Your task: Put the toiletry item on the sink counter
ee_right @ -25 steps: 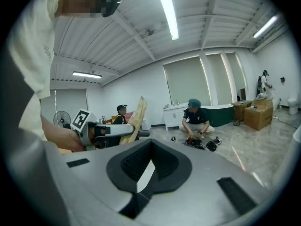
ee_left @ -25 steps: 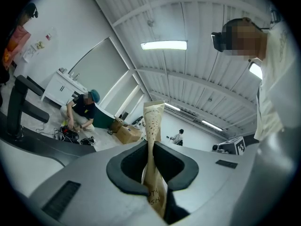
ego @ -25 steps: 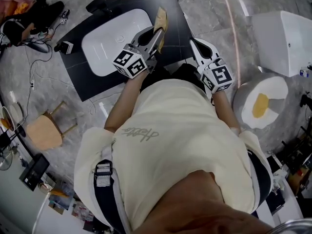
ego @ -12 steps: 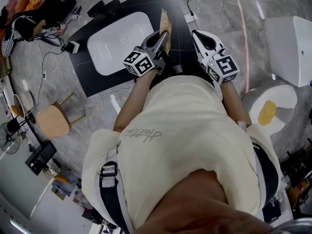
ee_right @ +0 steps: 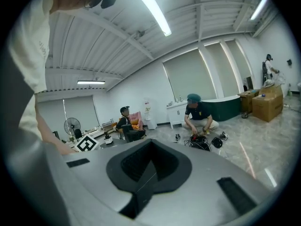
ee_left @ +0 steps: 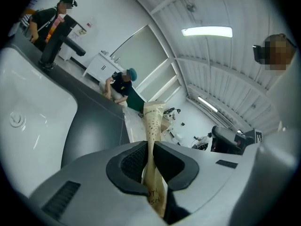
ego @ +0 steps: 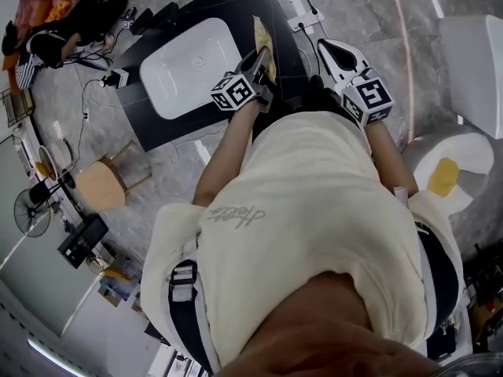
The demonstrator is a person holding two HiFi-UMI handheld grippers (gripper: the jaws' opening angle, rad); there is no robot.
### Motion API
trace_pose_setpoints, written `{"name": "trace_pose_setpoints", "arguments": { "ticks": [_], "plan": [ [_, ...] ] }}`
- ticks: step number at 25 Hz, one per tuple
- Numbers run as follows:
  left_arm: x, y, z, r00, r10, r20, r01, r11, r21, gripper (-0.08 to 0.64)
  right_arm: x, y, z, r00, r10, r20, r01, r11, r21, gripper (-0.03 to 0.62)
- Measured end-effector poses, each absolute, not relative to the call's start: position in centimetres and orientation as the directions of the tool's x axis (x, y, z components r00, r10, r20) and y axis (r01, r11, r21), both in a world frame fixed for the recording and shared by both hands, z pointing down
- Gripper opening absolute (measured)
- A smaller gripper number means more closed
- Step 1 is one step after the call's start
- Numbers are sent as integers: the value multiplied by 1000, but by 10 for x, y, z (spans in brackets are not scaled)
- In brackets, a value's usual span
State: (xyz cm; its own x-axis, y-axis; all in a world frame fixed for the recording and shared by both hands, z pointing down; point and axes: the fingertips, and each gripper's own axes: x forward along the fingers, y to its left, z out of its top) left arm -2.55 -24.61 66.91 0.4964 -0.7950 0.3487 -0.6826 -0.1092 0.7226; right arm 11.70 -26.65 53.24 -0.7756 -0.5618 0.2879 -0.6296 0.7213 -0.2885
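left gripper (ego: 262, 60): jaws pressed on a tan paper sachet (ego: 262, 36), the toiletry item. in the left gripper view the sachet (ee_left: 153, 126) runs down between the two black pads (ee_left: 129, 163) and is pinched about mid-length. the upper part stands out past the jaw tips, creased. the lower end, with dark print too small to read, hangs out behind the pads. left gripper (ee_left: 151, 166) gap is only as wide as the sachet.

right gripper (ego: 336, 51): jaws together, nothing between them. in the right gripper view the pads of the right gripper (ee_right: 148, 167) meet in one thin seam. it is held off to the right of the counter, above the grey marble floor (ego: 369, 10), well apart from the sachet.

location of sachet: head view puts it over the narrow dark strip of the black sink counter (ego: 161, 128), just right of the white basin (ego: 192, 65). cannot tell whether its tip touches the counter or is above it.

edges / room:
- left gripper view: basin (ee_left: 33, 117) lies left of the jaws, with bare dark counter (ee_left: 91, 126) between the basin rim and the sachet.
- the strip right of the basin is narrow, with the counter's right edge close beside the sachet.
- wider bare counter lies on the near side of the basin.
- white toilet (ego: 456, 151) is to the right, well apart from both grippers.
- wooden stool (ego: 102, 185) and loose cables (ego: 86, 93) are left of the counter, on the floor.
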Motion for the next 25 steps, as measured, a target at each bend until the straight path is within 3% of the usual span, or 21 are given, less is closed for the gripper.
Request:
{"name": "trace_pose_setpoints", "arguments": {
  "ticks": [9, 25],
  "plan": [
    [-12, -249, 713, 442, -771, 458, -677, 48, 735, 43, 149, -286, 541, -779, -554, 293, -625, 716, -310, -6],
    [-7, -251, 755, 407, -670, 620, -736, 161, 657, 49, 143, -304, 558, -817, -488, 308, -573, 744, -343, -6]
  ]
}}
